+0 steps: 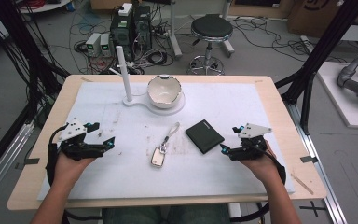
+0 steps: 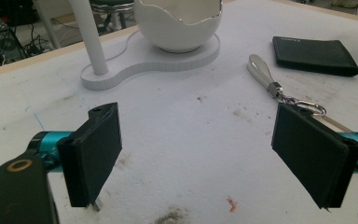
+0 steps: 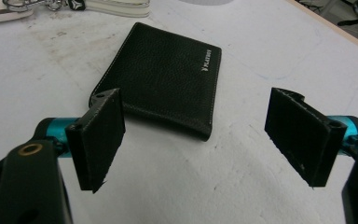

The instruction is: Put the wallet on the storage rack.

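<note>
Fingers [image 3: 98, 140] of the right gripper [image 3: 193, 140] stand wide apart with nothing between them, and the black wallet [image 3: 165, 77] lies flat just ahead of them, its near edge close to the left-hand pad in the right gripper view. From above, the wallet [image 1: 205, 136] rests on the white mat right of centre, just beside the right gripper [image 1: 230, 140], not touching it. Fingers [image 2: 93, 151] of the left gripper [image 2: 198, 156] are likewise spread and empty; a key fob [image 2: 279, 91] with a silver strap lies beyond the right-hand pad in the left gripper view. In the high view the left gripper [image 1: 105, 136] hovers near the left edge of the mat, well apart from the key fob [image 1: 161, 151] at the middle. Farther back stands a white bowl [image 1: 165, 92] with a jagged rim on a white stand [image 1: 130, 100] carrying an upright post. The wooden tabletop [image 1: 279, 100] frames the mat. Behind it sit a round stool [image 1: 211, 29], computer cases [image 1: 130, 28] and tangled cables on a grey floor.
</note>
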Demonstrator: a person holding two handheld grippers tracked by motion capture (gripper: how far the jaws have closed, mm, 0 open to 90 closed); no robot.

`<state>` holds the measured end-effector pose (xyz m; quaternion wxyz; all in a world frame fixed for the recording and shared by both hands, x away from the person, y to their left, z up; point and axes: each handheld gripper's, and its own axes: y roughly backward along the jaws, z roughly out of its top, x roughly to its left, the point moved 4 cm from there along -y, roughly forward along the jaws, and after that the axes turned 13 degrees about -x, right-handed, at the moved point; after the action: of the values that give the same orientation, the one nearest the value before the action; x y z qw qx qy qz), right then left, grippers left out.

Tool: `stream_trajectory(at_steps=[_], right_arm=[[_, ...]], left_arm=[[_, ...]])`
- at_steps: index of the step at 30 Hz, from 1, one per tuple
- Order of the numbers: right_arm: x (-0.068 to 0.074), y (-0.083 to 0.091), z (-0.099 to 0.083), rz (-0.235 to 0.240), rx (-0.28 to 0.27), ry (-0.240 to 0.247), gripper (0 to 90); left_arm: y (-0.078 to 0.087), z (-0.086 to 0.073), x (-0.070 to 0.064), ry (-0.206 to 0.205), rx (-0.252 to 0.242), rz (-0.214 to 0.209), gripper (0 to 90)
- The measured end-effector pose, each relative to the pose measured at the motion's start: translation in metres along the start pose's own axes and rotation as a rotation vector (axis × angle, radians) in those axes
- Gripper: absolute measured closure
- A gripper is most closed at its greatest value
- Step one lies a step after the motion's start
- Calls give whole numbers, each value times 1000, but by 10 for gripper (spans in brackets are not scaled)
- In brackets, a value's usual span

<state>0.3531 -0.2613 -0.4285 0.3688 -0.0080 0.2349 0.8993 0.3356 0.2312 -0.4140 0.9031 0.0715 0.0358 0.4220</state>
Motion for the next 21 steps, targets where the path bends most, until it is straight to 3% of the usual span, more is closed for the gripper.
stream_trajectory(at_steps=[13,21], right_arm=[[14,-19,-1,72,35,60,203],[25,-41,-6,115,111,111,203]], left_arm=[[-3,0,-4,-11,5,-18,159],[-2,0,-3,-7,3,-15,159]])
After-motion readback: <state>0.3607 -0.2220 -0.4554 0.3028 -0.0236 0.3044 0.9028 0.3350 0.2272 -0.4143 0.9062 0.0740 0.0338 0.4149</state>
